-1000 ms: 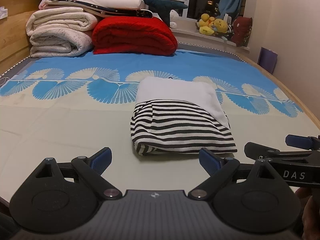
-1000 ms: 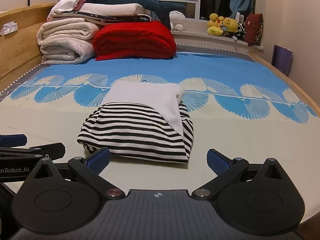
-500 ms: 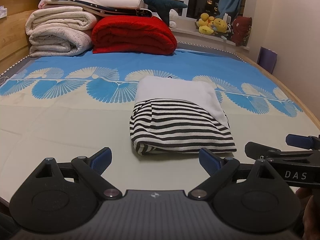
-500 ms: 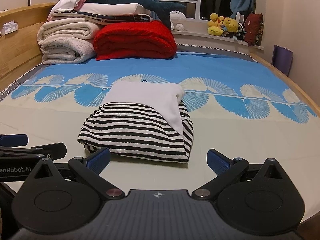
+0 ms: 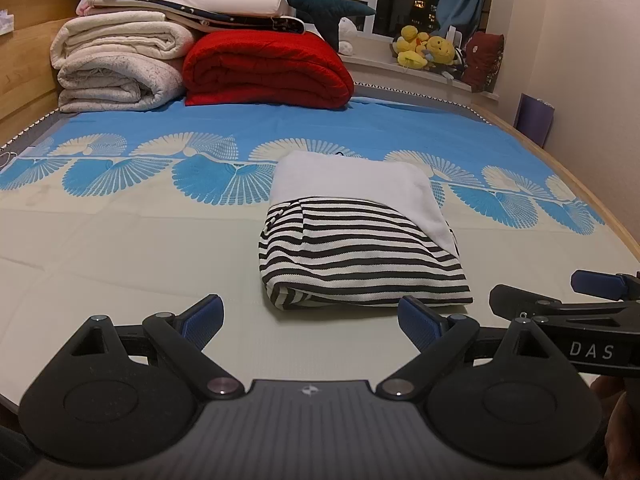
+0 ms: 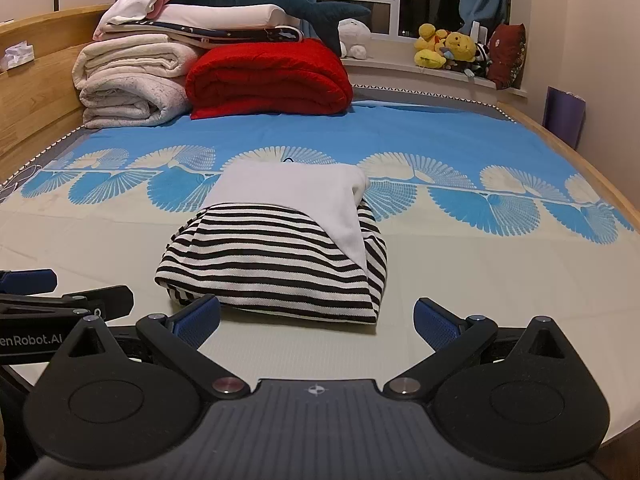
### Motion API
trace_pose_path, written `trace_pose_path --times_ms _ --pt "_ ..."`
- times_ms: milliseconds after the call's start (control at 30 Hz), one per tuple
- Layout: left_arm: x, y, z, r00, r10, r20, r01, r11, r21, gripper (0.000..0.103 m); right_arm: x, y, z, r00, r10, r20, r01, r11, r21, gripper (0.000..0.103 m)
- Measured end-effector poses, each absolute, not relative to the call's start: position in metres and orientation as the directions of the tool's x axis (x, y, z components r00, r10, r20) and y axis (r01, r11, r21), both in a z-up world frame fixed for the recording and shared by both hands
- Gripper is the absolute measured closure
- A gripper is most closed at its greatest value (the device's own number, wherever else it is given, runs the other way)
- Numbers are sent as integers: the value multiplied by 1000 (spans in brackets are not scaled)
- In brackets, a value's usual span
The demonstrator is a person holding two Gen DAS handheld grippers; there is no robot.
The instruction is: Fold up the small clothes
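My left gripper (image 5: 310, 320) and right gripper (image 6: 316, 318) hover level at the bed's (image 5: 120, 248) near edge, both spread wide and empty. The folded striped garment (image 5: 360, 264) lies just beyond them, untouched.

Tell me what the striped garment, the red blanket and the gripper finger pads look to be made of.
Striped garment: soft knit fabric, probably cotton jersey or rib; fine ribbing shows and it slumps in soft folds, matte.
Red blanket: thick plush or fleece, judging by its fuzzy nap and bulky rolled folds.
Finger pads: blue, finely textured, likely rubber or a similar grippy plastic, on black matte plastic fingers; the exact material is unclear.
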State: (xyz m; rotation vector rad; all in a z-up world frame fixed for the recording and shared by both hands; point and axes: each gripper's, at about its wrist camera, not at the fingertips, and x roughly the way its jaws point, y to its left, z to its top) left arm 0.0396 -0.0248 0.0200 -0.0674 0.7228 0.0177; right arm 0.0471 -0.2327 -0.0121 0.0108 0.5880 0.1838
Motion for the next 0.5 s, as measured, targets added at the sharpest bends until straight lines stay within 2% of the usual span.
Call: trace_pose_path --times_ms 500 --pt "40 -26 19 749 -9 -663 -39 998 -57 7 48 -233 -12 814 174 -554 -167 984 64 1"
